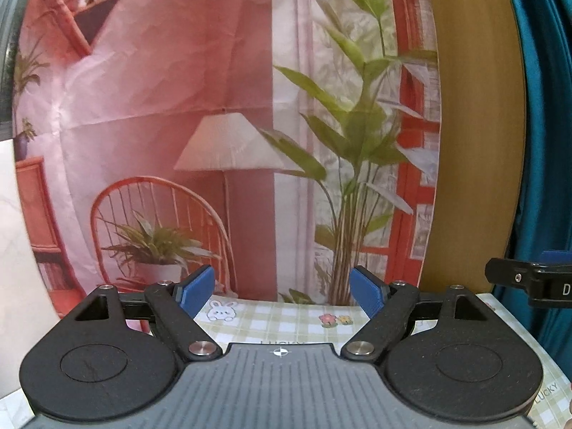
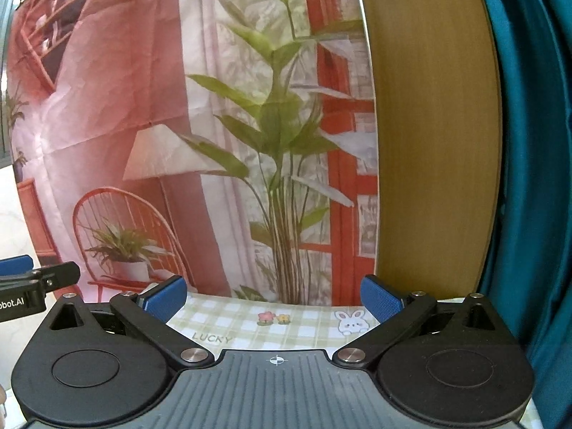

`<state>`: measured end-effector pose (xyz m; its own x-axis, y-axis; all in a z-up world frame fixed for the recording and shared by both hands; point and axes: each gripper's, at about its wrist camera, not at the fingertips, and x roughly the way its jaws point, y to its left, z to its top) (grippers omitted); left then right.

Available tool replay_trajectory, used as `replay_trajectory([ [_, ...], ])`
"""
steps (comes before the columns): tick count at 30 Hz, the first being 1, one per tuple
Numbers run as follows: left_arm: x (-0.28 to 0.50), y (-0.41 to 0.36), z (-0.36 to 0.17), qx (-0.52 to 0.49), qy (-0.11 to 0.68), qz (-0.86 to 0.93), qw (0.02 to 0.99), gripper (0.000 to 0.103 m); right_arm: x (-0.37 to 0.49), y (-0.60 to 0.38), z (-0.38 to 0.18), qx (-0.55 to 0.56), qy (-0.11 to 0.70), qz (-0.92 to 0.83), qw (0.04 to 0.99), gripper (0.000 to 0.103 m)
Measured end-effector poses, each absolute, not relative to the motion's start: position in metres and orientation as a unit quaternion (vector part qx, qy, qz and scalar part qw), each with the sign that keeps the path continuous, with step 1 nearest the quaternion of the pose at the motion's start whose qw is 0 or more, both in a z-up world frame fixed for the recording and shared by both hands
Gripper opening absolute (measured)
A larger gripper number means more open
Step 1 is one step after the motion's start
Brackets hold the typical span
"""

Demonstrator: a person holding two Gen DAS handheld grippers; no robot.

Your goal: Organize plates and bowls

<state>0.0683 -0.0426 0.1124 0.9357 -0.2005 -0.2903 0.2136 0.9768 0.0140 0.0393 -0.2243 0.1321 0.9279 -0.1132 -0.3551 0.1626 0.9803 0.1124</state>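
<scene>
Left gripper (image 1: 282, 291) and right gripper (image 2: 273, 298): both spread wide, empty, level over checked cloth (image 2: 250, 321); no plates or bowls ahead, likely awaiting reach.

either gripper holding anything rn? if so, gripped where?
Nothing held. The left gripper and right gripper are both open, with only the checked tablecloth showing between their blue pads. No plates or bowls in view.

Both my views bright, soft even light, no hard shadows. Backdrop (image 1: 221, 107) slightly soft, hazy. Strong fisheye bend near wood panel (image 2: 436, 125). Faint glare on my rivets. Curtain (image 2: 536, 143) edge smeared.
</scene>
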Motion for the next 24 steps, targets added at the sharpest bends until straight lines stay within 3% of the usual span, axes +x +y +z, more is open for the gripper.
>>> replay_trajectory([
  [24, 0.056, -0.041, 0.120, 0.026, 0.134, -0.097, 0.986, 0.084, 0.034, -0.219, 0.135, 0.069, 0.170, -0.071, 0.981, 0.103],
])
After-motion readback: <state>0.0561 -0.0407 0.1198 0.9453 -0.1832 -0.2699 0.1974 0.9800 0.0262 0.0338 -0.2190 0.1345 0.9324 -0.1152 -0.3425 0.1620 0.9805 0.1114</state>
